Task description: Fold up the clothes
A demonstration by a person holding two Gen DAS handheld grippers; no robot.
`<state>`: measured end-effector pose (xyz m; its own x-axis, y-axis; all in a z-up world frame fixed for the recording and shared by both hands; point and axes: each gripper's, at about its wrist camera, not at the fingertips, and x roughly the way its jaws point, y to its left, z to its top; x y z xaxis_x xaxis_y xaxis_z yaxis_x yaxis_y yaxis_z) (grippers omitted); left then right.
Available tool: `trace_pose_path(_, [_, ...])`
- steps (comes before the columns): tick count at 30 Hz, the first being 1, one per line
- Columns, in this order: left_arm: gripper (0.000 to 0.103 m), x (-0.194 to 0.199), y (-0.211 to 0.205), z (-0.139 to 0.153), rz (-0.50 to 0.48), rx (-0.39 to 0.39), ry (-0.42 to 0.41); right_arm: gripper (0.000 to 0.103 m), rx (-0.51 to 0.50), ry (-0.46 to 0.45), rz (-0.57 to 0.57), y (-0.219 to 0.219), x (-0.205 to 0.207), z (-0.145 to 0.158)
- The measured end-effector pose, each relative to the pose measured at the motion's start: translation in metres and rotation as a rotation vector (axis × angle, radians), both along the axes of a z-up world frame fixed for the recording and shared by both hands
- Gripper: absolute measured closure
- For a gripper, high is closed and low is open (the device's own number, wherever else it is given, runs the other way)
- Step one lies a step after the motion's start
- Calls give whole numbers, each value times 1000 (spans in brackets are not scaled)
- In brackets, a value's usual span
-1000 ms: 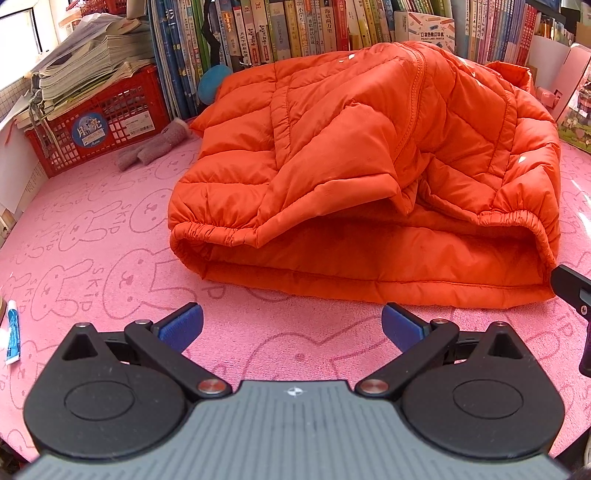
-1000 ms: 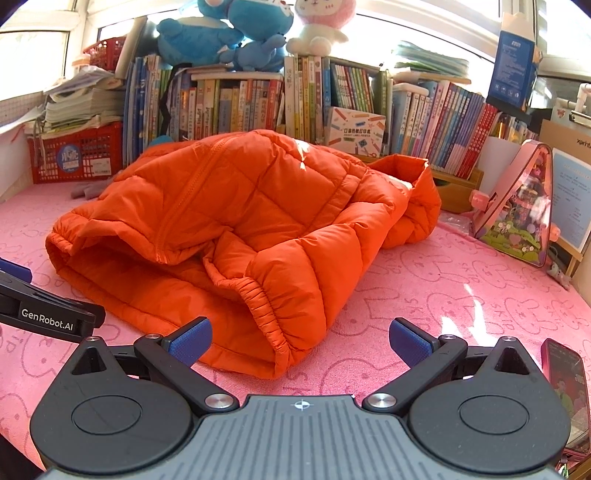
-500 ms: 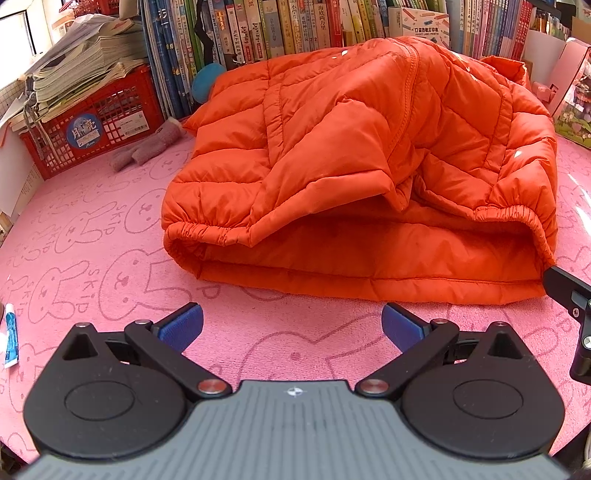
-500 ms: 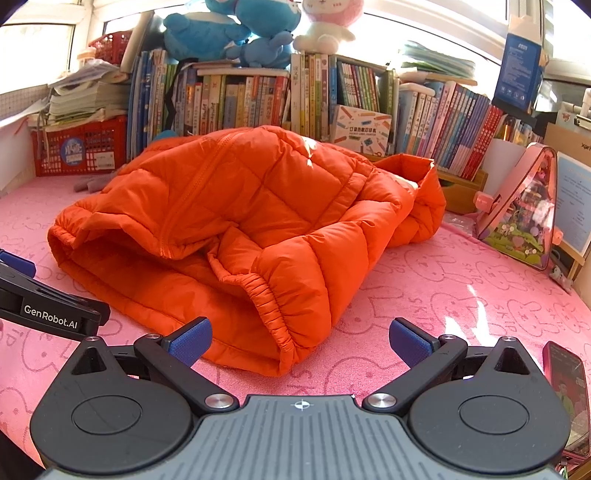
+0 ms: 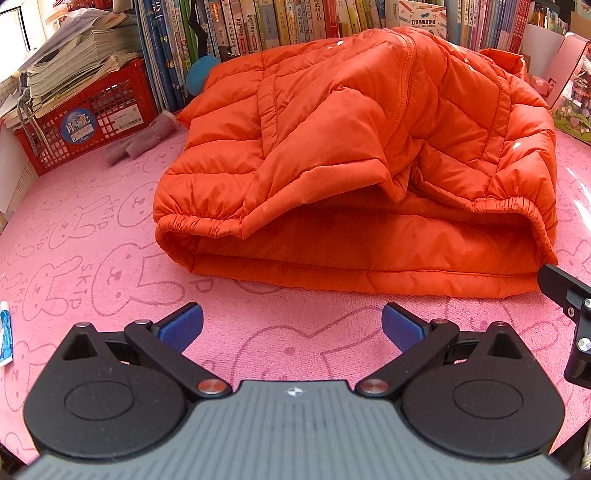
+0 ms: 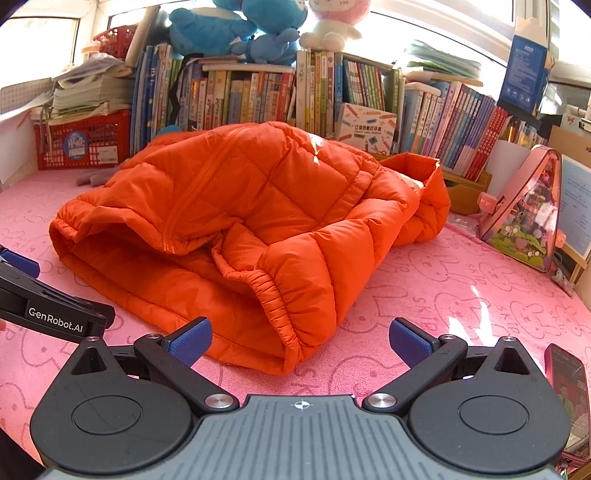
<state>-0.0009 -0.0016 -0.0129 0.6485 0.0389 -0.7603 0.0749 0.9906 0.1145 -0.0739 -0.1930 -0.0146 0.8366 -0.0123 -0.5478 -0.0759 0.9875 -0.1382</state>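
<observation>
An orange puffer jacket (image 5: 362,155) lies bunched on the pink bunny-print mat (image 5: 92,240), its hem toward me and both elastic cuffs folded over the front. It also shows in the right wrist view (image 6: 258,221), with a cuff (image 6: 280,295) nearest. My left gripper (image 5: 291,325) is open and empty, just short of the hem. My right gripper (image 6: 299,338) is open and empty, with the jacket's near corner between its blue pads (image 6: 190,339). Each gripper shows at the edge of the other's view.
Rows of books (image 6: 258,96) and plush toys (image 6: 236,26) line the back. A red crate (image 5: 88,118) with papers stands at the back left, grey gloves (image 5: 144,140) beside it. A pink triangular toy (image 6: 524,206) and a phone (image 6: 567,398) are on the right.
Both grippers have moved forward toward the jacket's hem; the jacket looms larger and closer in both views. Both stay open.
</observation>
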Motion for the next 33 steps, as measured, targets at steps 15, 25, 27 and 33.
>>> trace_pose_path(15, [0, 1, 1, -1, 8, -7, 8, 0, -16, 7, 10, 3, 2, -1])
trace_pose_path(25, [0, 3, 4, -2, 16, -18, 16, 0, -25, 14, 13, 5, 4, -3])
trace_pose_path(27, [0, 3, 5, -2, 17, -20, 19, 0, -26, 16, 14, 5, 5, -3])
trace_pose_path(33, [0, 5, 5, -5, 18, -20, 27, 0, -33, 23, 16, 6, 7, -5])
